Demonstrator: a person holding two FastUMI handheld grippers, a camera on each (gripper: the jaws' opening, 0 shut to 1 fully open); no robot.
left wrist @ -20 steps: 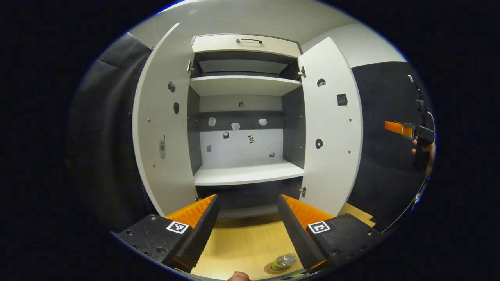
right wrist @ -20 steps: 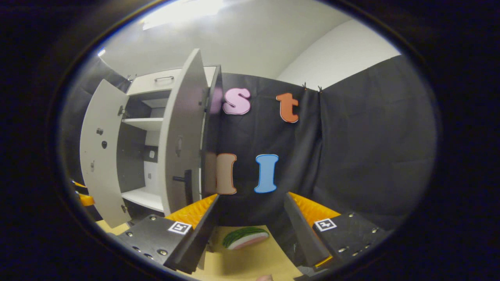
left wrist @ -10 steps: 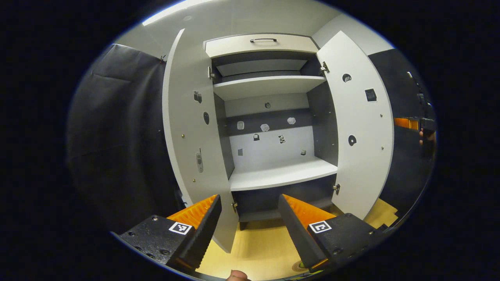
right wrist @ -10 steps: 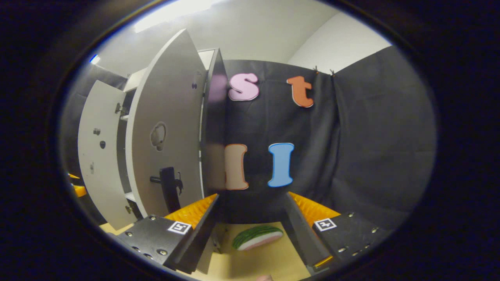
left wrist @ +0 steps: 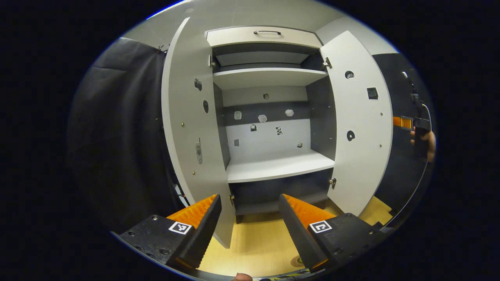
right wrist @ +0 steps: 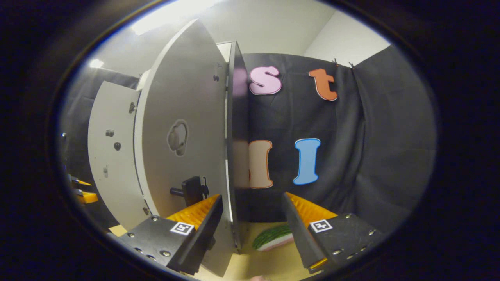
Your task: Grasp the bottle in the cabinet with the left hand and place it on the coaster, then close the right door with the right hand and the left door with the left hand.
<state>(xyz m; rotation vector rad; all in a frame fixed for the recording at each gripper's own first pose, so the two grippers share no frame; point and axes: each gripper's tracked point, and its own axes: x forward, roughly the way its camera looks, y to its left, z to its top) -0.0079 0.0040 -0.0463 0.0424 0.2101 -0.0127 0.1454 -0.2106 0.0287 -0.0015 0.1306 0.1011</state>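
Note:
The white cabinet (left wrist: 273, 168) stands in front of me with both doors swung out and its shelves bare. My left gripper (left wrist: 250, 230) is open, low in front of the cabinet, near the foot of the left door (left wrist: 187, 128). A sliver of the brown coaster (left wrist: 297, 260) peeks out beside its right finger. In the right gripper view, the right door (right wrist: 183, 117) shows its outer face and dark handle (right wrist: 191, 189). My right gripper (right wrist: 252, 230) is open, and the door's free edge runs down between its fingers. The right gripper (left wrist: 408, 123) also appears far right, held by a hand.
The cabinet rests on a light wooden table (left wrist: 258, 246). A watermelon-slice toy (right wrist: 273, 236) lies on the table just past the right gripper's fingers. Black cloth walls close in on both sides. A drawer with a handle (left wrist: 267, 32) tops the cabinet.
The right gripper has moved in on the right door's outer side, so the door looms larger. The left gripper's view swung left and up; the bottle slid out of it.

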